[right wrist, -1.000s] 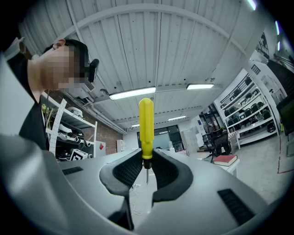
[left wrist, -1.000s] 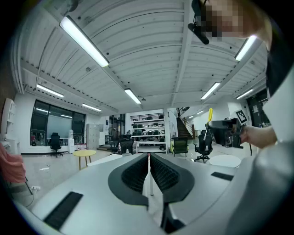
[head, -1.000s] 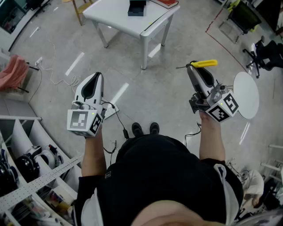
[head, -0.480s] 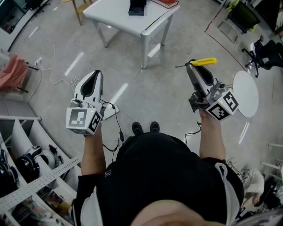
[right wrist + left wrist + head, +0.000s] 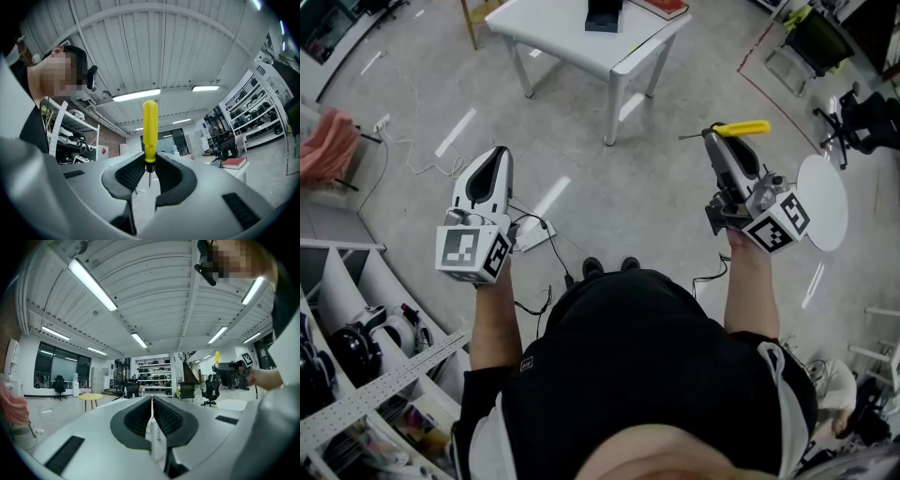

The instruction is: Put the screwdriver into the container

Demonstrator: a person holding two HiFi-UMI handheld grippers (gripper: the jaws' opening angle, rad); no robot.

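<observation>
Overall: a person point(image 5: 647, 375) in a black top stands on a grey floor point(image 5: 609, 197), seen from above, arms held forward.
Right gripper point(image 5: 712, 137): jaws clamped on the screwdriver point(image 5: 741, 128) where handle meets shaft. The yellow handle sticks out one side and the thin metal tip out the other.
Left gripper point(image 5: 499, 153): jaws pressed together, nothing between them.
White table point(image 5: 581, 42): ahead of the person, with a dark box point(image 5: 604, 16) and a red book point(image 5: 661, 7) on top.
Screwdriver's place: in the air over the floor — well apart from the white table.
Round white tabletop point(image 5: 822, 202): lower down, to the person's right.
Shelving point(image 5: 356, 356): at the person's left, compartments cluttered.
</observation>
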